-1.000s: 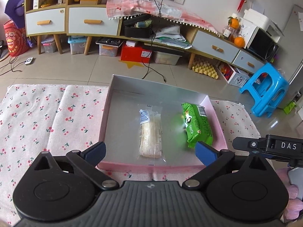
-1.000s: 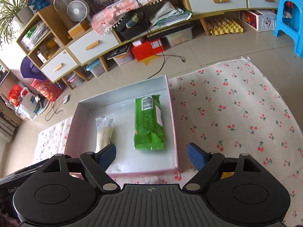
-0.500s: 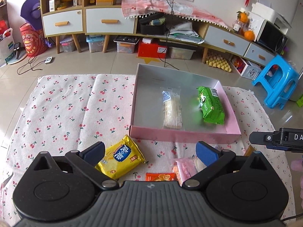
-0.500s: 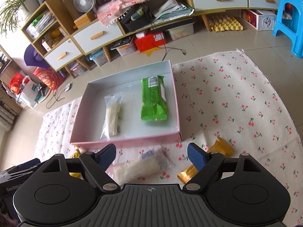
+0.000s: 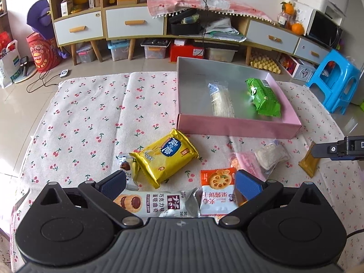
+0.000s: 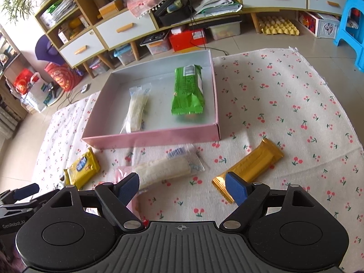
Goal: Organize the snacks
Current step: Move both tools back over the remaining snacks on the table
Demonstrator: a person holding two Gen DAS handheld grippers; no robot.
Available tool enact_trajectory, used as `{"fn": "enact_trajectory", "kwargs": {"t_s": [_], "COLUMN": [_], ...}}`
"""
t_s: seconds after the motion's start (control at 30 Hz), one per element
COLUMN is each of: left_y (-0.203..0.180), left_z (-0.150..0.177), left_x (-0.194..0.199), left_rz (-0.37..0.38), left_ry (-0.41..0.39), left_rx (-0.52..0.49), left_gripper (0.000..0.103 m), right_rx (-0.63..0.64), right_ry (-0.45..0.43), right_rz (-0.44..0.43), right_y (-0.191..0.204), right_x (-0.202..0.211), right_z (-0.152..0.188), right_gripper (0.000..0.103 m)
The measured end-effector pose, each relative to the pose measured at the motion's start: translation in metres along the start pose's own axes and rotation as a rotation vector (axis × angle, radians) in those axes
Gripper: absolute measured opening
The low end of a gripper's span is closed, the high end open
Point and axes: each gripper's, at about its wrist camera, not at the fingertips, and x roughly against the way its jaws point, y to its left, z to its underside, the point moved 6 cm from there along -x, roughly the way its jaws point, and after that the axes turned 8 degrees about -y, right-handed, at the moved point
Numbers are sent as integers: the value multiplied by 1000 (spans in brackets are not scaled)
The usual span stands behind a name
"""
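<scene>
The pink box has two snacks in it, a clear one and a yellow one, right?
Not quite. The pink box does hold two snacks, and one is the clear packet, but the other is green, not yellow. The yellow packet lies outside on the cloth, in front of the box. The right wrist view shows it.

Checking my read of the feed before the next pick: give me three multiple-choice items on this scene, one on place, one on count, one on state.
1. Where does the green packet lie?
A. in the pink box
B. on the cloth
C. on the stool

2. How many snacks are in the box?
A. none
B. two
C. four

3. How is the right gripper?
A. shut on the gold bar
B. open, empty
C. shut on the box rim

Answers: 1 A, it sits on the box floor beside the clear-wrapped snack; 2 B, only those two; 3 B, its pads stand apart above the cloth.
</scene>
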Motion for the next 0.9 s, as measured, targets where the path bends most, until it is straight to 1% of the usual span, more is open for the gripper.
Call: {"fn": "enact_trajectory", "kwargs": {"t_s": [0.13, 0.27, 0.47, 0.53, 0.6, 0.7, 0.77, 0.83, 0.87, 0.9], "left_y": [12, 24, 41, 44, 44, 41, 39, 37, 36, 34], "left_z": [12, 20, 27, 28, 26, 28, 29, 31, 32, 33], "left_x": [5, 6, 0, -1, 0, 1, -1, -2, -3, -3], "left_rz": [-9, -24, -32, -32, 18, 97, 121, 136, 148, 161], "left_ry": [-12, -11, 10, 25, 31, 37, 21, 9, 6, 4], "left_rx": [-35, -48, -62, -40, -36, -104, -176, -236, -260, -284], "left_gripper": [102, 102, 102, 101, 101, 100, 91, 87, 83, 82], "right_rx": [36, 69, 22, 11, -13, -48, -49, -35, -32, -32], "right_ry": [0, -3, 2, -1, 5, 21, 21, 21, 25, 29], "right_rz": [31, 77, 105, 118, 127, 130, 151, 181, 188, 187], "right_y": [-13, -26, -43, -48, -54, -60, -62, -62, -61, -59], "right_x": [0, 1, 4, 5, 3, -2, -6, -12, -14, -16], "right_z": [10, 17, 19, 18, 17, 17, 18, 18, 18, 19], "right_gripper": [85, 85, 85, 85, 85, 85, 85, 85, 85, 85]}}
